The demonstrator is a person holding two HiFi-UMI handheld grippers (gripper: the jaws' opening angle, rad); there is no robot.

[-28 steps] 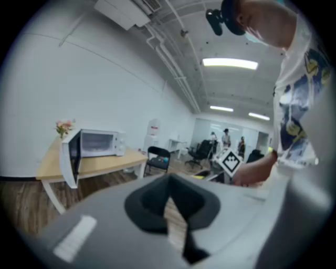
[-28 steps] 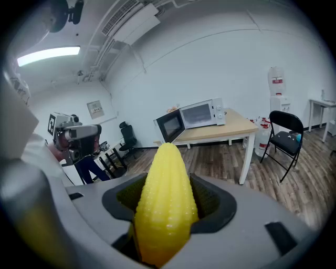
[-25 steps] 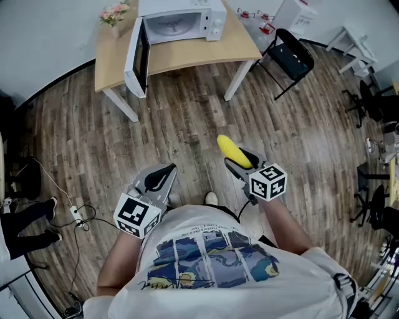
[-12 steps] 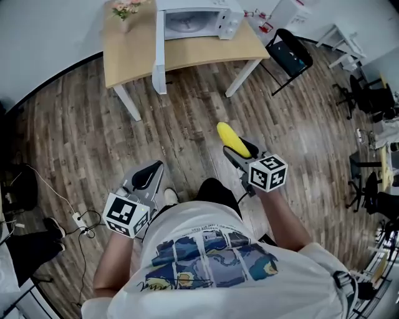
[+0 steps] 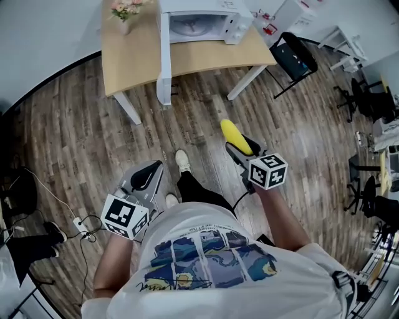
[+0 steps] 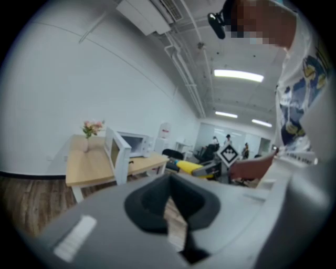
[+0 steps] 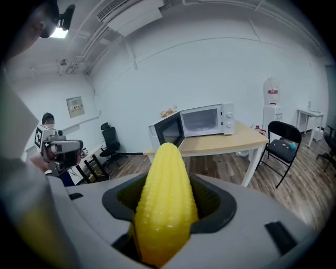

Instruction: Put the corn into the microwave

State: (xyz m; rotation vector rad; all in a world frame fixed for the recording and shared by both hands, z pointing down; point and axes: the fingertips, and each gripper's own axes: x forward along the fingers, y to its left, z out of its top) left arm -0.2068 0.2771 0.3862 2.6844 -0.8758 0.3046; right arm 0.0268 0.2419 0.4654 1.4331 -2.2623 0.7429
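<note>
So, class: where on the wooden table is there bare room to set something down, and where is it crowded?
Bare: the tabletop between the flower vase and the open microwave door, and the strip in front of the microwave, whose cavity looks empty. Crowded: the back edge, taken by vase and microwave.

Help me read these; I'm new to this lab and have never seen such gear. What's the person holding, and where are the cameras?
No robot here: a person carries a hand-held gripper in each hand. The head view comes from a camera on their head, looking down; the other two cameras each ride on a hand-held gripper, looking along the jaws. The right hand-held gripper is clamped on a yellow corn cob. The left hand-held gripper is closed and empty. Ahead, a wooden table carries a white microwave with its door open, plus a vase of flowers.
</note>
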